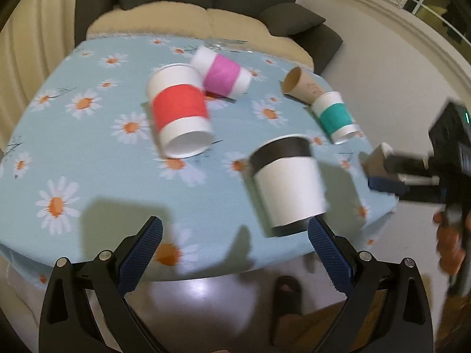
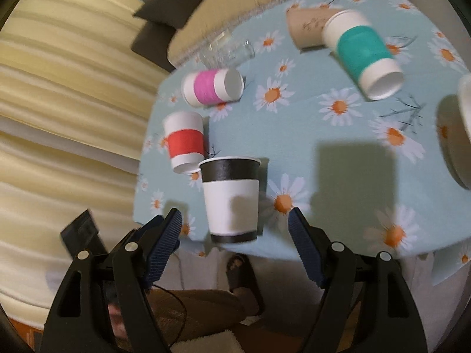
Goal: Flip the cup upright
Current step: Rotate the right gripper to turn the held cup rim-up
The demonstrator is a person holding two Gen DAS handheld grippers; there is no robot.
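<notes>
Black-banded paper cup [image 2: 231, 198] lies just ahead of the right gripper [image 2: 235, 229], fingers wide apart and empty; squeezing could crush it or roll it off the counter [image 2: 338, 153].

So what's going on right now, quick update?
Both grippers open, empty: left, right. Black-and-white cup upright near table edge. Red cup close behind it.

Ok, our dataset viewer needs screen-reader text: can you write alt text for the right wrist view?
A black-and-white paper cup stands upright near the edge of a daisy-print tablecloth, just ahead of the open right gripper. Red-banded, pink-banded, teal-banded and brown cups lie tipped over behind it.
</notes>
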